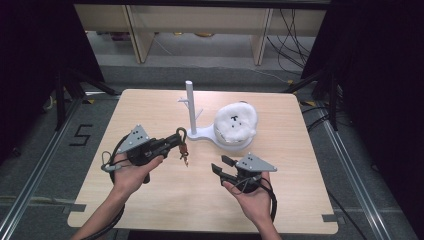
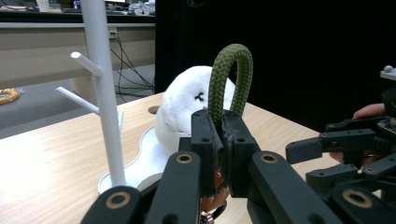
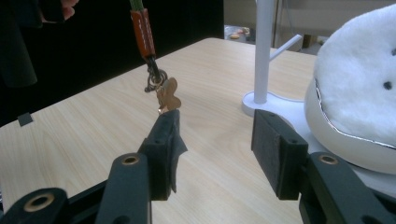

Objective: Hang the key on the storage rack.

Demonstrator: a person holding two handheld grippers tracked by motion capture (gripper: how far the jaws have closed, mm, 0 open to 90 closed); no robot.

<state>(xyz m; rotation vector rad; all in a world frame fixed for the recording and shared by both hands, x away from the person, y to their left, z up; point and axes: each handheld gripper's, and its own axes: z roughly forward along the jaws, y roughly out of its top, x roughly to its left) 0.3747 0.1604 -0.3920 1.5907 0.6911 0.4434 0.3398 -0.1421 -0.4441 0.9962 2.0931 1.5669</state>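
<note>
Closest to the camera were the person's two forearms coming in from the bottom edge of the high view, each hand wrapped around a gripper. Over on the left side, the left gripper (image 1: 176,140) had its jaws clamped tight on a green cord loop (image 2: 230,77), which poked up out of the pinch in the left gripper view. So the keychain was up off the table (image 1: 150,200), hanging from that grip: below the loop came a brown leather strap (image 3: 142,32), then a metal ring (image 3: 154,80), then a little tan charm (image 3: 168,94) dangling free above the wood.

Moving toward the middle, a white stand (image 1: 191,107) with a tall post and a couple of side pegs stood upright on its flat base, just behind the hanging keychain. Right beside the post, on the same base, sat a white fluffy plush thing (image 1: 236,121) with small black marks on it.

Then on the right, the right gripper (image 1: 220,165) pointed toward the keychain with its jaws parted and nothing between them. In the right gripper view the charm hung just beyond its left jaw, not touching as far as I could tell.
</note>
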